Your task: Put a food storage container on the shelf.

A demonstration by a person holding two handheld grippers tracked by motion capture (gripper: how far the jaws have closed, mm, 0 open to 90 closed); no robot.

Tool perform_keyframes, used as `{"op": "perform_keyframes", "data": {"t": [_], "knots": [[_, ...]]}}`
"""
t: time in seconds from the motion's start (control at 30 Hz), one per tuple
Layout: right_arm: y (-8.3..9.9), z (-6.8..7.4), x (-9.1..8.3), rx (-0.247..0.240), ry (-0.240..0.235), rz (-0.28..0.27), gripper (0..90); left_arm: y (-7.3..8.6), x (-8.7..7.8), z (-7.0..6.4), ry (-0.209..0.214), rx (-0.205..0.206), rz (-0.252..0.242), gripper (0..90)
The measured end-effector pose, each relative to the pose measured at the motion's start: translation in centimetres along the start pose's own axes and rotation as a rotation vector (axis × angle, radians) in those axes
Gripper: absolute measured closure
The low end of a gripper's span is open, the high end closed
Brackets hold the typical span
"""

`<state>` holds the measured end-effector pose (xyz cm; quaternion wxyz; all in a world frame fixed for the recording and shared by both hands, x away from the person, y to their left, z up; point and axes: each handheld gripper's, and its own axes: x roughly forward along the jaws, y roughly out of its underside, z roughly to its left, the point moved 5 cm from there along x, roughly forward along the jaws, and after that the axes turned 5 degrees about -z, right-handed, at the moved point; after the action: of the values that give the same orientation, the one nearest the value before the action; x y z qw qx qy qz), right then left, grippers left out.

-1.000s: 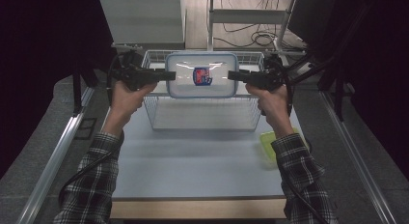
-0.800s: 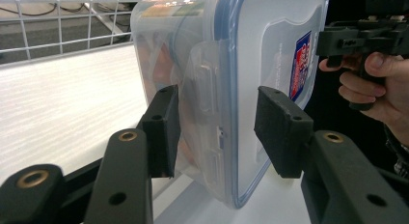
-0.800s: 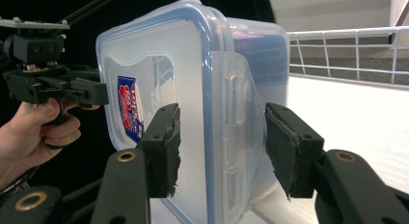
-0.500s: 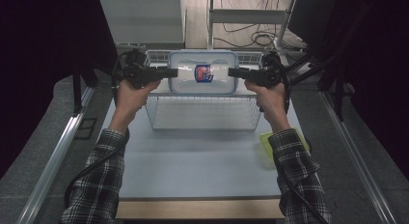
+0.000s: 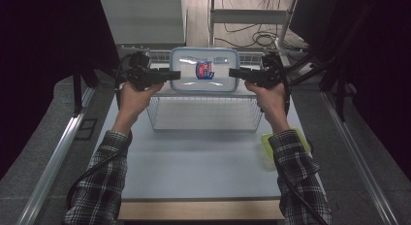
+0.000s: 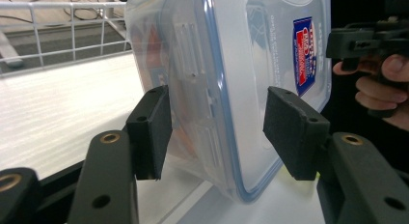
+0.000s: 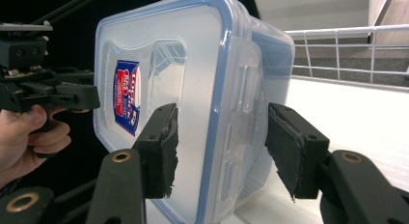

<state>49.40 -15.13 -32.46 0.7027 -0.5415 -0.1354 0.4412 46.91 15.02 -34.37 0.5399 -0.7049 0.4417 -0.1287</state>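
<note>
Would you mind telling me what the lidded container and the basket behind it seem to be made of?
The container looks like clear, glossy plastic: translucent walls, light reflections, and a blue seal line along the lid. The basket appears to be metal wire with a white, possibly coated finish, judging by its thin rods in a grid; the coating is a guess.

Pale grey table [image 5: 194, 162] with a light wooden near edge. White wire basket [image 5: 203, 113] stands on its far half, roughly centred. Yellow-green lid-like item [image 5: 268, 148] lies flat at the right edge, near and right of the basket, partly hidden by a sleeve; cannot tell what it is exactly.
</note>
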Motion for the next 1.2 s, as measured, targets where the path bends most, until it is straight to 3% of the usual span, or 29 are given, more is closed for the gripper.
{"op": "perform_keyframes", "data": {"t": [0.1, 0.2, 0.23, 0.27, 0.37, 0.5, 0.6, 0.73, 0.87, 0.97, 1.0, 1.2], "knots": [[0.0, -0.1, 0.1, 0.001, 0.011, 0.009, 45.2, 0.0, 0.0, 0.1, 0.008, -0.005, 0.007, 44.0], [0.3, -0.1, 0.3, -0.047, 0.067, 0.048, 45.3, 0.1, -0.1, 0.2, -0.008, 0.011, 0.016, 44.3], [0.4, -0.1, 0.4, -0.052, 0.069, 0.057, 46.8, 0.3, 0.1, 0.3, -0.014, 0.019, 0.036, 46.5], [0.8, -0.1, 0.6, -0.038, 0.061, 0.072, 45.6, 0.2, 0.2, 0.4, -0.025, 0.006, 0.021, 42.5], [0.8, -0.4, 0.7, 0.018, 0.045, 0.038, 47.2, 0.1, 0.2, 0.8, -0.006, -0.017, 0.022, 43.6], [0.7, -0.5, 0.6, 0.015, 0.046, 0.041, 47.6, -0.1, 0.2, 0.9, -0.017, 0.001, 0.024, 43.5], [0.4, -0.5, 0.5, -0.004, 0.089, 0.025, 48.7, -0.3, 0.2, 1.1, -0.050, 0.002, 0.008, 43.0], [0.2, -0.6, 0.6, 0.000, 0.108, 0.011, 50.1, -0.6, 0.3, 1.2, -0.077, -0.002, 0.003, 41.2], [-0.1, -0.6, 0.9, 0.001, 0.138, -0.009, 50.6, -1.1, 0.4, 1.1, -0.147, 0.036, -0.003, 42.0], [-0.1, -0.5, 0.9, -0.005, 0.151, -0.008, 49.1, -1.2, 0.3, 0.7, -0.185, 0.095, 0.001, 40.1], [-0.1, -0.5, 0.9, -0.007, 0.151, -0.011, 47.4, -1.2, 0.1, 0.5, -0.190, 0.117, 0.003, 38.3], [0.2, 0.2, -0.2, -0.029, 0.112, -0.029, 39.1, -0.9, -0.8, -0.6, -0.164, 0.145, 0.002, 30.3]]}}
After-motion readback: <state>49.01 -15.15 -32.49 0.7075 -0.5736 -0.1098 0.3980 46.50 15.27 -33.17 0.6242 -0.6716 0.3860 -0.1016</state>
